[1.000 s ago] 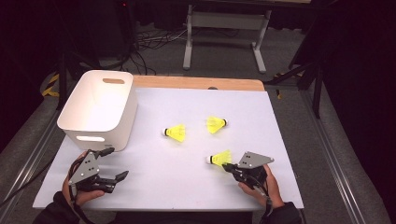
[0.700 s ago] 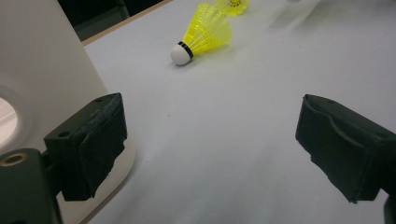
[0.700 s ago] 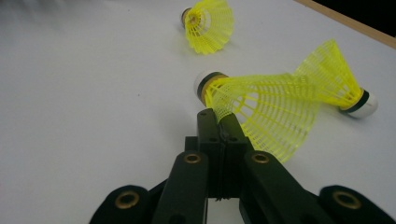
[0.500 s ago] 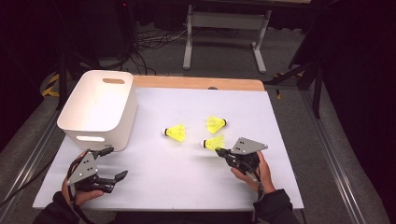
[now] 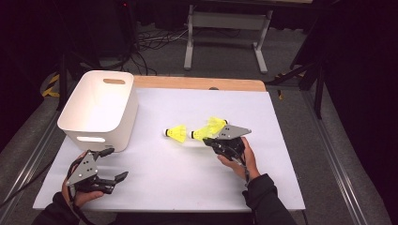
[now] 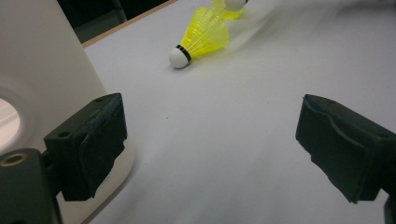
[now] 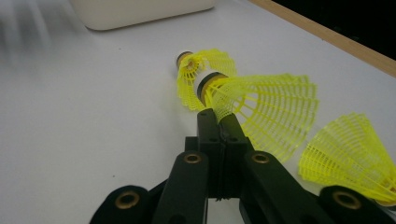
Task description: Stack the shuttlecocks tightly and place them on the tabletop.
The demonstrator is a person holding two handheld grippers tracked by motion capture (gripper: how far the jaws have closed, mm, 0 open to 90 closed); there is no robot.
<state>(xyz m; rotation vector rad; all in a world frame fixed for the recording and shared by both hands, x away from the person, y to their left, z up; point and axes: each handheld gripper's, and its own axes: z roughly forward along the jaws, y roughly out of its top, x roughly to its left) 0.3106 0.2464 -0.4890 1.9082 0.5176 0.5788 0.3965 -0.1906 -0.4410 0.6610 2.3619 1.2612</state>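
I'm holding one yellow plastic shuttlecock [image 7: 261, 105] in the right gripper [image 5: 212, 137], jaws pinching the thin mesh skirt edge, carrying it just above the white table [image 5: 187, 187] near the other two. It's feather-light, springy and crushable — I'm judging the cork end a firmer hold. Three shuttlecocks counted: the held one, one lying [image 5: 177, 133] beside it, one behind [image 5: 217, 123]. One white bin [image 5: 101, 110]. Left gripper [image 5: 109, 164] is sitting wide open, empty.
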